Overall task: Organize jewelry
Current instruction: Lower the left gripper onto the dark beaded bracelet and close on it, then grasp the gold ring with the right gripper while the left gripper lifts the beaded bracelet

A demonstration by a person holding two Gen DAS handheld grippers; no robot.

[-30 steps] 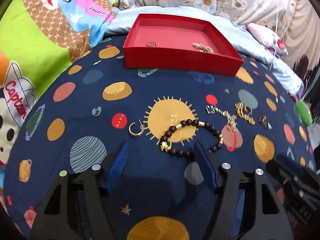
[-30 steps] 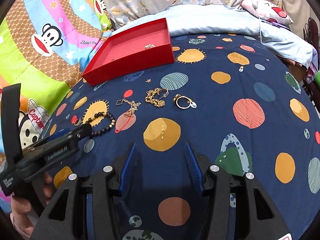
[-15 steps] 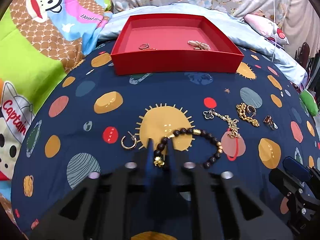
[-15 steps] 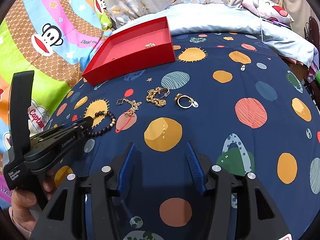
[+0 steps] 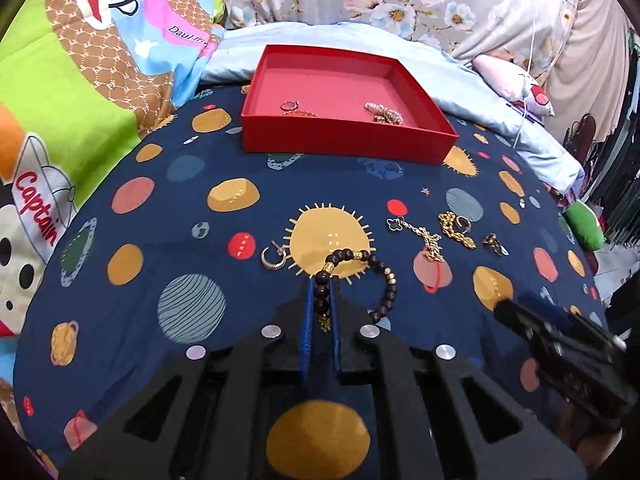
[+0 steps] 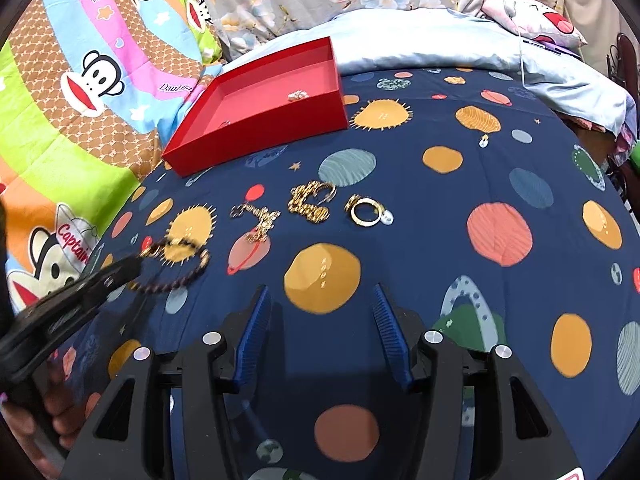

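My left gripper (image 5: 321, 286) is shut on a dark bead bracelet (image 5: 384, 280) with gold beads, lifting it a little off the planet-print cloth (image 5: 180, 220). It also shows blurred in the right wrist view (image 6: 176, 264). The red tray (image 5: 348, 140) at the back holds a ring (image 5: 289, 105) and a pearl piece (image 5: 383, 112). On the cloth lie a hoop earring (image 5: 273, 258), a clover chain (image 5: 418, 234), a gold chain (image 5: 456, 230) and a small ring (image 5: 494, 243). My right gripper (image 6: 320, 304) is open and empty, short of the gold rings (image 6: 366, 212).
A cartoon monkey quilt (image 5: 80, 92) lies to the left. A pale blue blanket (image 5: 480, 92) and a pink pillow (image 6: 536, 20) lie behind the tray. The right gripper body (image 5: 560, 344) shows at the lower right of the left wrist view.
My left gripper went from open around the bracelet to shut on it, and has lifted it slightly. The right gripper has barely moved.
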